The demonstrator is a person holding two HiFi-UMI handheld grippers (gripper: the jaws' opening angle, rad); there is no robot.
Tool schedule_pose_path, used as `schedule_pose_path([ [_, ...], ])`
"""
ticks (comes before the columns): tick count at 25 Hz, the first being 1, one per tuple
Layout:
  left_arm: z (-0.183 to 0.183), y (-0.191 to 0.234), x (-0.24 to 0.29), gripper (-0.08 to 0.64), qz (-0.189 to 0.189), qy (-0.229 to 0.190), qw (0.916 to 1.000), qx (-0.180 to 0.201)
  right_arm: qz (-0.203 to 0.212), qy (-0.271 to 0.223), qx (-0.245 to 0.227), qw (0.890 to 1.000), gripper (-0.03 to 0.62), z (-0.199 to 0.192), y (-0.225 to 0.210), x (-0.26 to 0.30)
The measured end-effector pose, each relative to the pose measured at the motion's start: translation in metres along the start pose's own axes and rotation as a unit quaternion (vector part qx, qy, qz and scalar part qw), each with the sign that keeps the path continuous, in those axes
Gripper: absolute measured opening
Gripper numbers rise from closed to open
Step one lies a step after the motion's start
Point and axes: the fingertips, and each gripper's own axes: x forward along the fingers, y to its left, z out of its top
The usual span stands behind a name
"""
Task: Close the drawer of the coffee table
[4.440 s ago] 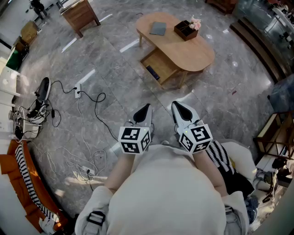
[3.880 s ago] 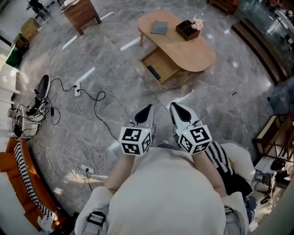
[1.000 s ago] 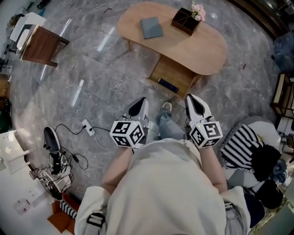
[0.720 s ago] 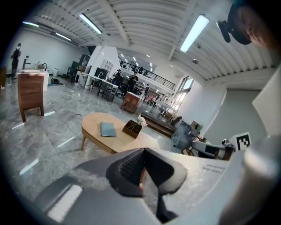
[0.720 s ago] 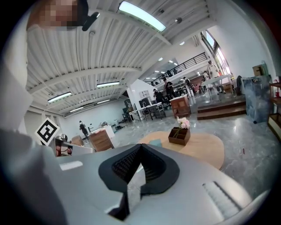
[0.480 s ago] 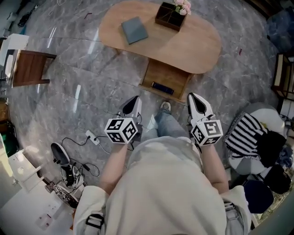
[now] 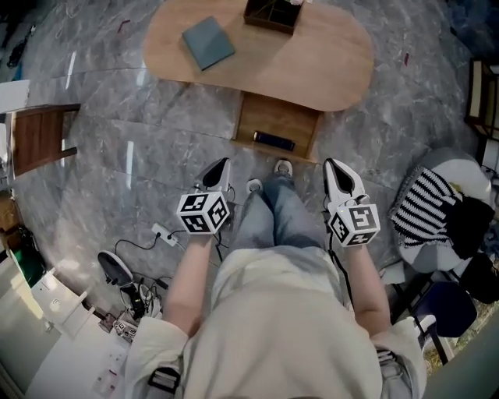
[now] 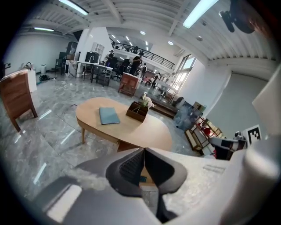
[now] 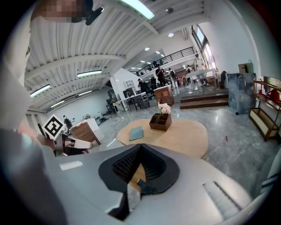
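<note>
L gripper [image 7: 221, 164] at 9 o'clock of the knees [image 7: 273, 210], jaws pressed together, nothing betw. them. R gripper [image 7: 331, 164] at 3 o'clock, jaws likewise together, empty. Both point toward 12, well apart from the drawer [image 7: 277, 118]. Shoes [image 7: 282, 167] sit just short of the drawer front. Drawer is at 12 o'clock, pulled out from under the table [image 7: 331, 66], open, w/ a dark item [image 7: 274, 140] along its near edge. On the tabletop: book [image 7: 207, 42] at 11, box [image 7: 271, 12] w/ flowers [image 8: 146, 102] at 12, by the far edge.
</note>
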Motion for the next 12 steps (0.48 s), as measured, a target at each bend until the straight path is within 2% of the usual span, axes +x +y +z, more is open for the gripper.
schedule_pose_path([
  [4, -0.018, 0.02, 0.021, 0.014, -0.009, 0.033, 0.999, 0.028, -0.029, 0.013, 0.011, 0.999, -0.002, -0.029, -0.013, 0.003],
  [12, -0.068, 0.063, 0.062, 0.018, -0.04, 0.084, 0.9941, 0.056, -0.069, 0.045, 0.026, 0.996, -0.002, -0.101, -0.025, 0.024],
])
